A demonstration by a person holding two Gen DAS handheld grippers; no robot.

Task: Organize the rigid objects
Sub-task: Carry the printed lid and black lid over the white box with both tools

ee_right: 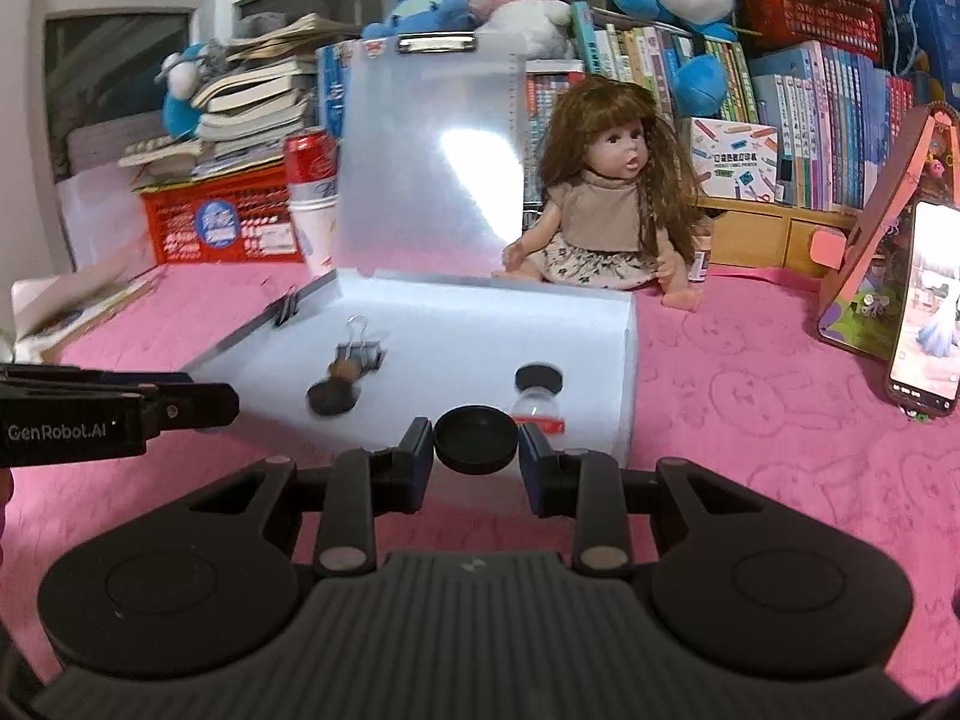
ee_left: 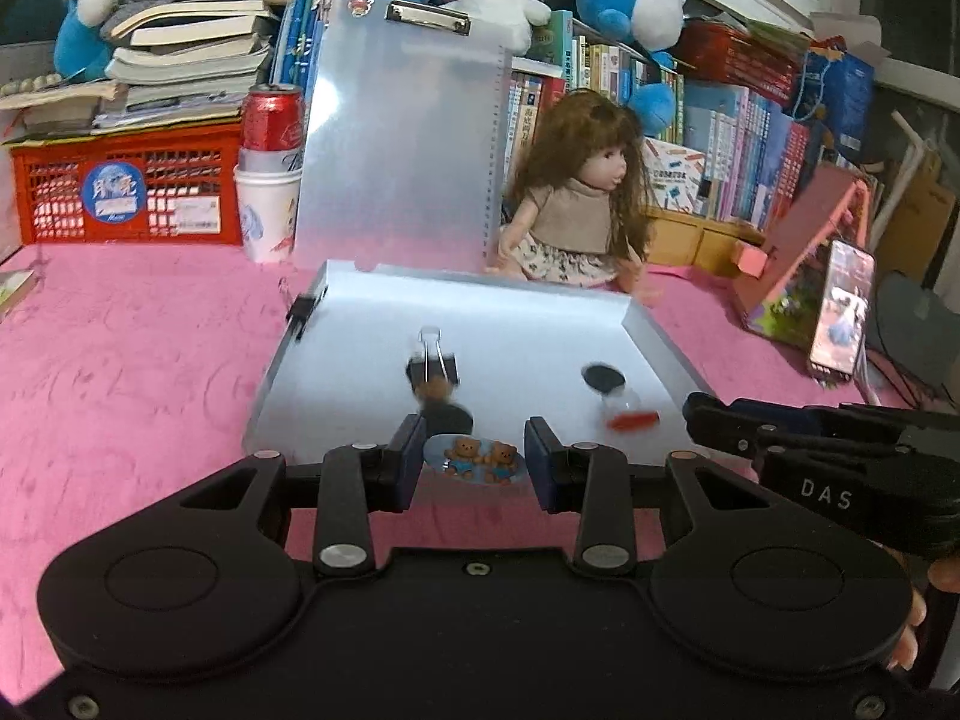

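Bears (ee_left: 480,456) on a small disc sit between the wide-open left gripper (ee_left: 474,462) fingers, by the tray (ee_left: 336,372) edge. Right gripper (ee_right: 477,450) squeezes a black lid (ee_right: 476,438). It reads "DAS"; the left one reads "GenRobot.AI".

Pink cloth (ee_right: 750,396); black disc (ee_right: 476,440); red crate (ee_left: 126,192)

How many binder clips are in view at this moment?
2. One binder clip lies on the floor of the open white box; a smaller clip is clamped on the box's left wall. Others may be hidden.
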